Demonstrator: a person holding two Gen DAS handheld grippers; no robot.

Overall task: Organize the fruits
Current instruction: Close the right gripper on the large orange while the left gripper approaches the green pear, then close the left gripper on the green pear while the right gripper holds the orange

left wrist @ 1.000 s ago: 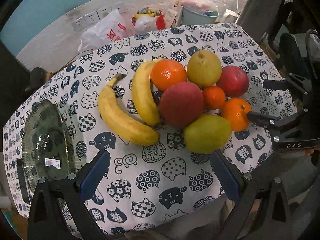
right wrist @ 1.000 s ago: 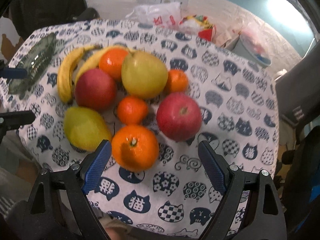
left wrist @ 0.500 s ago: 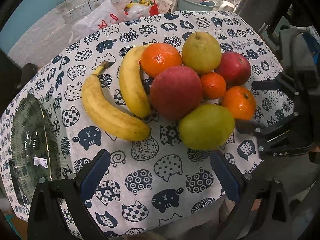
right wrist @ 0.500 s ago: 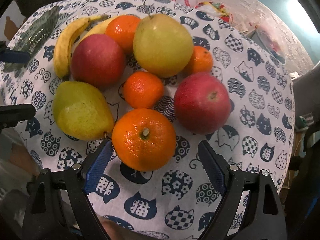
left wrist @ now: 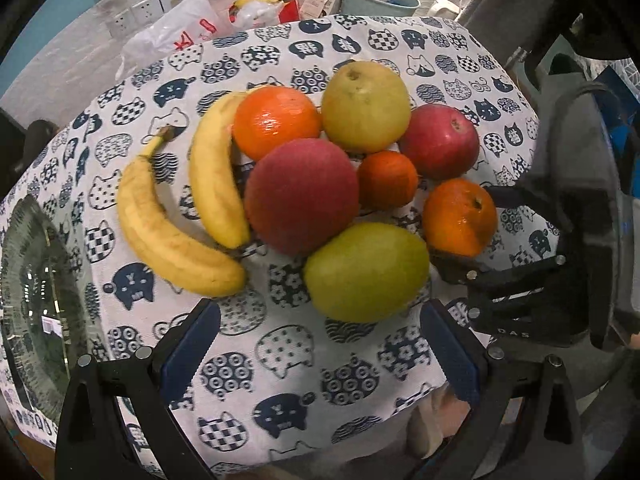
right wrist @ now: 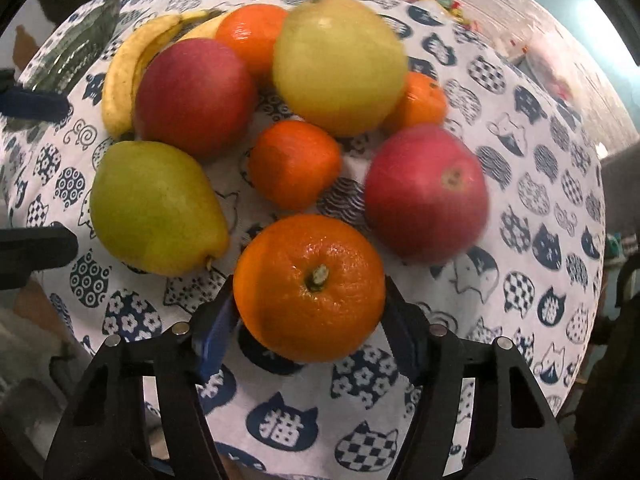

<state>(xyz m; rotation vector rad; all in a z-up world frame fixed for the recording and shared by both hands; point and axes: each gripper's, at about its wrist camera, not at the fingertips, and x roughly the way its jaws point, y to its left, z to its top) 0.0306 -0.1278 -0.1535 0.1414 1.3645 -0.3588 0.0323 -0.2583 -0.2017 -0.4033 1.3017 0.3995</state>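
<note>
Bare cloth [left wrist: 280, 364] before the left gripper [left wrist: 320, 344]; tightly packed fruit pile [left wrist: 304, 196] beyond, plate [left wrist: 36, 300] leftward.

The right gripper [left wrist: 460, 236] reads "DAS"; a tablecloth [right wrist: 460, 380] cat bears "猫".

Clustered fruits [left wrist: 332, 184] on cat-print tablecloth [left wrist: 280, 364]

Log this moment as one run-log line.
right gripper: just been closing, orange between its pads | left gripper: open, empty, near green pear | glass plate: no fruit on visible part
</note>
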